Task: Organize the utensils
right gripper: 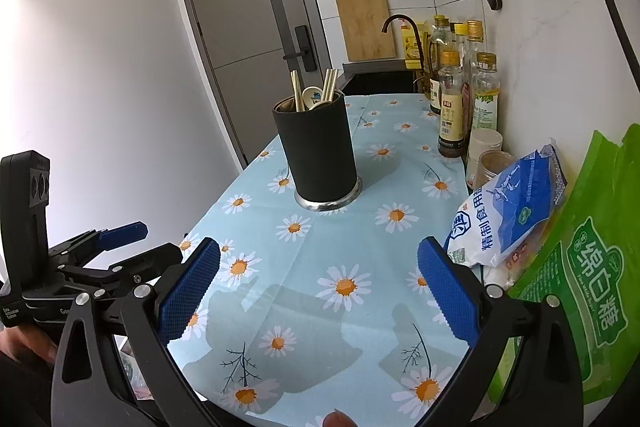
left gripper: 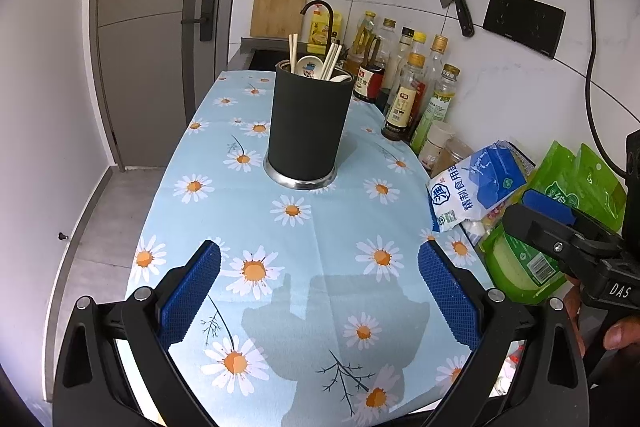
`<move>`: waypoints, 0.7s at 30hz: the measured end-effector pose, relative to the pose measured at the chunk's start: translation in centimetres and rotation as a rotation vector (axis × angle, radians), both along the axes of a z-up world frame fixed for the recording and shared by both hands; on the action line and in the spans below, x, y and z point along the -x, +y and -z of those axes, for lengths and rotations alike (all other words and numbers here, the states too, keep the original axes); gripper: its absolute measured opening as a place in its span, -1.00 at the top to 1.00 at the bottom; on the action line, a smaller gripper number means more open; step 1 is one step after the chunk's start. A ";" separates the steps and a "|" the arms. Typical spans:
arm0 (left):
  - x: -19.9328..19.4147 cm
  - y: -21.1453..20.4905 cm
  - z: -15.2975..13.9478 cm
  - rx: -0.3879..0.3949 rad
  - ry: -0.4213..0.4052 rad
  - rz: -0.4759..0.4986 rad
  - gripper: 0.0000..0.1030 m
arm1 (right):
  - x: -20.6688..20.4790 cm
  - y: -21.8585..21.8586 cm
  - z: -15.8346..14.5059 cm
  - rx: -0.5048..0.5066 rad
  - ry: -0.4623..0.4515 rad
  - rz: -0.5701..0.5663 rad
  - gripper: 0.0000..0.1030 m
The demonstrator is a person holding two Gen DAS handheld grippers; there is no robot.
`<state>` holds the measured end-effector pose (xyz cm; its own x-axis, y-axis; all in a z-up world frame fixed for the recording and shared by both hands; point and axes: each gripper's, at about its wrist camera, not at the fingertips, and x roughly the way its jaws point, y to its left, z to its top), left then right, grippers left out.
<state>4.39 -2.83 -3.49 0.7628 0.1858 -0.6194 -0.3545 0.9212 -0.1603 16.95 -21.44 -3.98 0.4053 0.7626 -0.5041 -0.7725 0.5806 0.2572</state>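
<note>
The dark utensil holder (left gripper: 310, 125) stood upright on its metal base ring, near the middle of the worktop (left gripper: 320, 227) under the daisy-print cloth, somewhat toward the far end where the sink tap rose behind it; its long axis ran vertical. The chopsticks (left gripper: 294, 53) in it stood on end, tips up and leaning slightly outward, one pair at the left of the rim and a cluster at the right; between them a white ceramic spoon (left gripper: 309, 66) sat with its printed bowl upward. The left gripper (left gripper: 320, 291) hovered over the near edge of the worktop with its blue pads spread wide, holding and touching nothing; the right gripper (right gripper: 318, 291) hung alongside, likewise wide open and empty, close to the salt bag (right gripper: 508, 211) at the right edge.
</note>
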 end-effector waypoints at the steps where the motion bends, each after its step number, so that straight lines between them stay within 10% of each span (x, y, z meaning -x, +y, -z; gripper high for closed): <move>1: 0.0 0.0 0.0 0.001 0.002 0.002 -0.87 | 0.0 0.0 0.0 0.000 0.000 0.001 -0.90; 21: -0.2 -0.2 -0.1 -0.018 0.016 0.007 -0.87 | 0.0 0.3 0.1 0.003 0.001 -0.007 -0.90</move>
